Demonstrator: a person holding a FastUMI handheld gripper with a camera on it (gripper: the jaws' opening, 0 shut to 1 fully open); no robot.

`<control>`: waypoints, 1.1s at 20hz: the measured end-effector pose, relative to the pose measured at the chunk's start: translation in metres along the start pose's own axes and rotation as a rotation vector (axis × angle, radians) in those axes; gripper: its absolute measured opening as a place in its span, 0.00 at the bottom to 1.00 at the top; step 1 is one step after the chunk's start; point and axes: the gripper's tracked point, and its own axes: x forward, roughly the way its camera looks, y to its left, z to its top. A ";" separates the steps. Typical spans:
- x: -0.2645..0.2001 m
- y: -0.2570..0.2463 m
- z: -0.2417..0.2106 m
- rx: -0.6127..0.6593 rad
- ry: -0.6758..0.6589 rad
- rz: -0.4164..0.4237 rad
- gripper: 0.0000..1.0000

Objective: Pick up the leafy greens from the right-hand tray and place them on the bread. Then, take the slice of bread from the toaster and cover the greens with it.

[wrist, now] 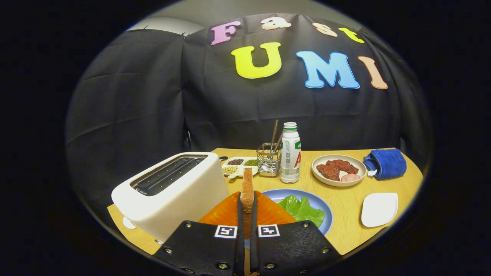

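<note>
The gripper (247, 201) holds a slice of bread (247, 188) upright and edge-on, its two fingers closed against the slice's flat faces, above a wooden table (345, 214). The slice stands clear of the white toaster (172, 189), which sits just to the fingers' left with its slots open to view.

Just ahead of the fingers and slightly to their right lies a blue plate (324, 211) carrying the leafy greens (301, 209) — one crinkled green leaf spread across the dish. Whether bread lies beneath the leaf cannot be told, as the fingers cover the near part of the plate.

Beyond the plate, in a row across the middle of the table, stand a divided white dish of beans and seeds (239, 165), a wire holder (268, 163) with utensil handles sticking up, and a white bottle with a green cap (290, 153). To the right of the bottle rests a round cream plate (338, 170) holding brown pieces of meat and a pale pink slice. A folded blue cloth (385, 164) lies at the table's far right corner, and a small white square tray (379, 209) — bare — sits nearer, right of the blue plate.
</note>
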 end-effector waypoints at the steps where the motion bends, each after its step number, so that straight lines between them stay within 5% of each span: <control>1: 0.002 -0.004 -0.002 0.010 0.003 -0.004 0.06; 22: 0.001 -0.057 -0.020 -0.001 0.067 -0.039 0.22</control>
